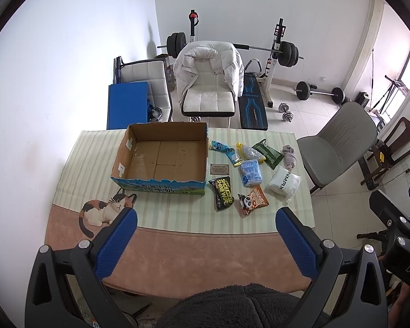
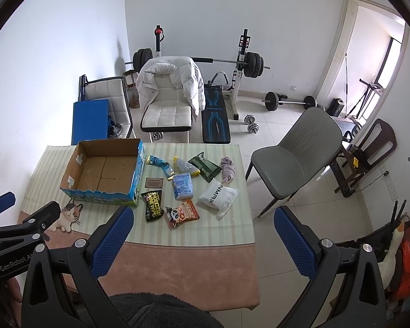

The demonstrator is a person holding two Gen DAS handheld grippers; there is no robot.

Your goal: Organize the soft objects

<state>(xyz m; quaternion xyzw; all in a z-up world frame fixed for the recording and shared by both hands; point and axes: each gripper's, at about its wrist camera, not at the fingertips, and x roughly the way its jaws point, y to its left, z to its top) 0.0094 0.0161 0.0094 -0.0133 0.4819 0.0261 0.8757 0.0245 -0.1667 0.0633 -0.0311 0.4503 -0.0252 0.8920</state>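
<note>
cardboard box [image 1: 161, 158] on table [image 1: 177, 259]; soft packets [image 1: 248, 169] right of it.

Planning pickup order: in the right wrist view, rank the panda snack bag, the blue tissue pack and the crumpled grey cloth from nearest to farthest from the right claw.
1. Panda snack bag, near table edge, closest to the right claw.
2. Blue tissue pack, mid-table.
3. Crumpled grey cloth, far right.

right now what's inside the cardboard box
Nothing: the cardboard box shows only its bare brown floor flaps. Its near wall hides a thin strip of floor just behind it. All the soft packets, like the shoe wipes pack, lie outside on the table.
</note>
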